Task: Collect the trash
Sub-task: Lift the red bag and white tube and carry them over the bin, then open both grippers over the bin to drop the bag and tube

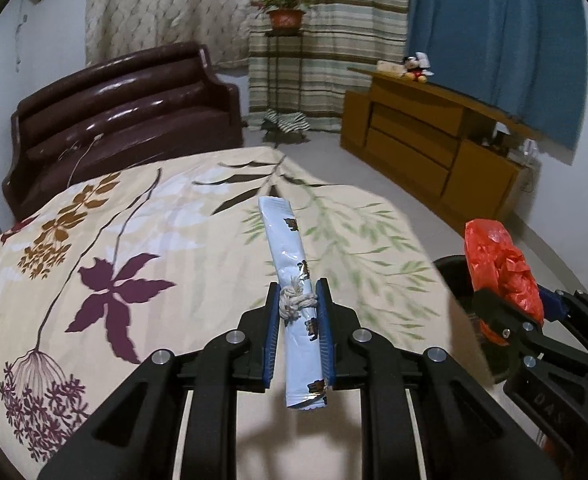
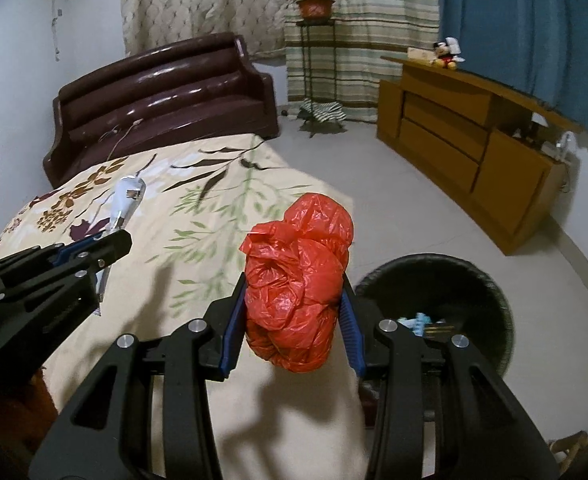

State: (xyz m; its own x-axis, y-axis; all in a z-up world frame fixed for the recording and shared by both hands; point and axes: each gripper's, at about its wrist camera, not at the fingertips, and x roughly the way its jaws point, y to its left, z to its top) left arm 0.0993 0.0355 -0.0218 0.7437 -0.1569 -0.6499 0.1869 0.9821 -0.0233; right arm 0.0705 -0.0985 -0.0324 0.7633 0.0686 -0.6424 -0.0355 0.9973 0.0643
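Observation:
My left gripper [image 1: 299, 298] is shut on a long pale blue wrapper [image 1: 290, 256] tied with a string knot, held above the floral table cover [image 1: 134, 216]. It also shows in the right wrist view [image 2: 128, 196], where the left gripper [image 2: 106, 246] sits at left. My right gripper [image 2: 294, 288] is shut on a crumpled red plastic bag [image 2: 298, 280], held over the table's right edge. The bag also shows in the left wrist view [image 1: 502, 264]. A black trash bin [image 2: 478, 292] stands on the floor to the right, with some trash inside.
A dark brown sofa [image 1: 126, 108] stands behind the table. A wooden cabinet [image 1: 434, 152] with a plush toy [image 1: 416, 66] lines the right wall. A plant stand [image 1: 284, 40] stands before the curtains. The floor between is pale tile.

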